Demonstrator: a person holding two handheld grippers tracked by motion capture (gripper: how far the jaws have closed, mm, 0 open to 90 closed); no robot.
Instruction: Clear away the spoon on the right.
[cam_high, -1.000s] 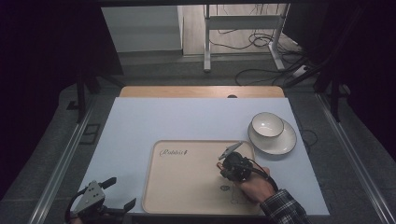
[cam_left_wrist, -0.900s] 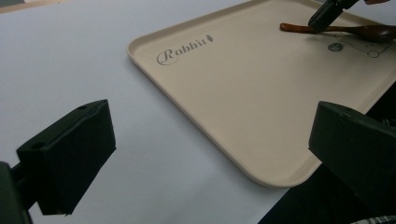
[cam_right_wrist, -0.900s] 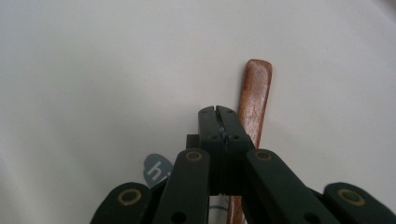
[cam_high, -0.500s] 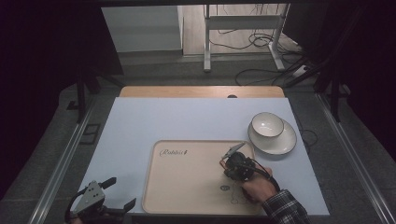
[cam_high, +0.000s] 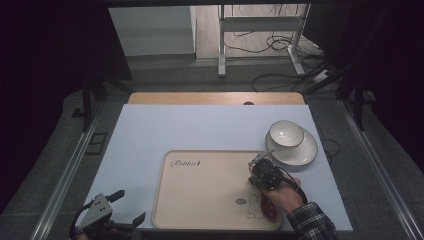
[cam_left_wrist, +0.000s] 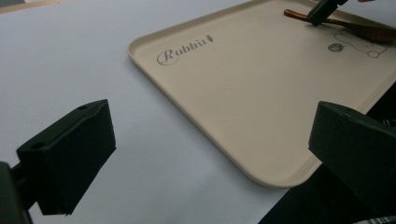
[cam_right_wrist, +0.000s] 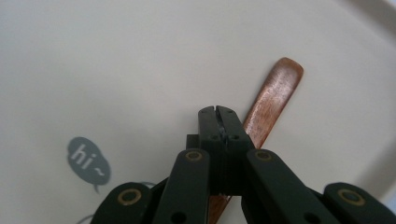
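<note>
My right gripper (cam_right_wrist: 218, 112) sits over the beige tray (cam_high: 200, 200) with its jaws pressed flat together, nothing between them; the wooden spoon (cam_right_wrist: 273, 100) lies on the tray just under and behind the closed tips, its handle end poking out past them. Whether the tips touch it, I can't tell. In the left gripper view the spoon (cam_left_wrist: 355, 28) is at the tray's far corner by the bear drawing. Writing: "Rabbit" in script on the tray (cam_left_wrist: 184, 50), and a grey speech bubble reading "hi~" (cam_right_wrist: 88, 163). My left gripper (cam_high: 107, 217) rests at the table's near edge, jaws spread wide, empty — well apart from the spoon. Count: one tray, one spoon, one white bowl (cam_high: 285, 135) on one plate (cam_high: 307, 152), two grippers.
</note>
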